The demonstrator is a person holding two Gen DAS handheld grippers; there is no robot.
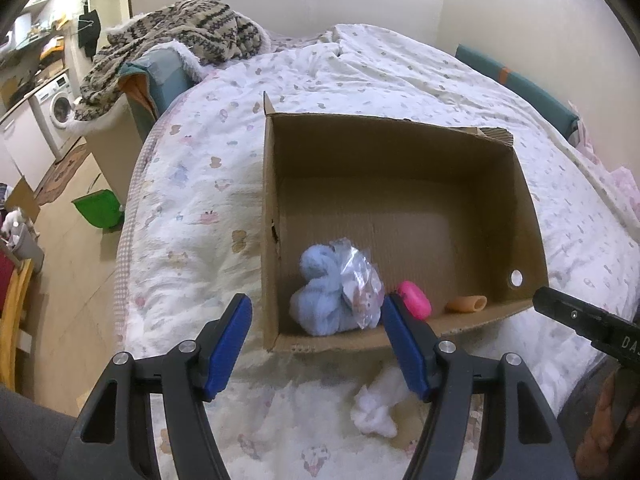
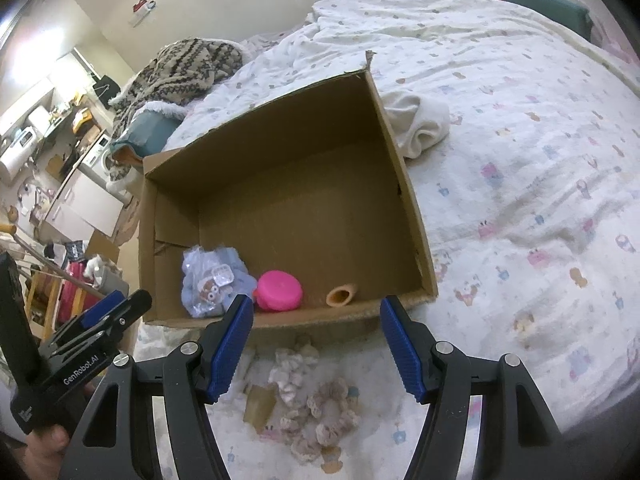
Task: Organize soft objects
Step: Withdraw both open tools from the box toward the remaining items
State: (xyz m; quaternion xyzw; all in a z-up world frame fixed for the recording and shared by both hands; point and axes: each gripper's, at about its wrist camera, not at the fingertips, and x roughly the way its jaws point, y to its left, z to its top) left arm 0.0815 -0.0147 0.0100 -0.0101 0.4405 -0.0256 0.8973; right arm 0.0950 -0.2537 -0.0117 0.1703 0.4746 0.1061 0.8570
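Both claws, left [image 1: 316, 346] and right [image 2: 316, 346], stand apart and hold nothing. We should lower the right one onto the scrunchies [image 2: 316, 412] lying near the cardboard box [image 2: 404, 184], pinch one only, then lift it clear over the near wall.

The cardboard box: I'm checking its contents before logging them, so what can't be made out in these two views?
- Blue plush, left wrist view: the crinkled plastic bag covers its side; the bag's print is too small to read.
- Floor of the cardboard box by the near wall, right wrist view: the wall hides it.
- White cloth, right wrist view: the box's far corner cuts it off.
- White fluff, left wrist view: the left gripper partly covers it.
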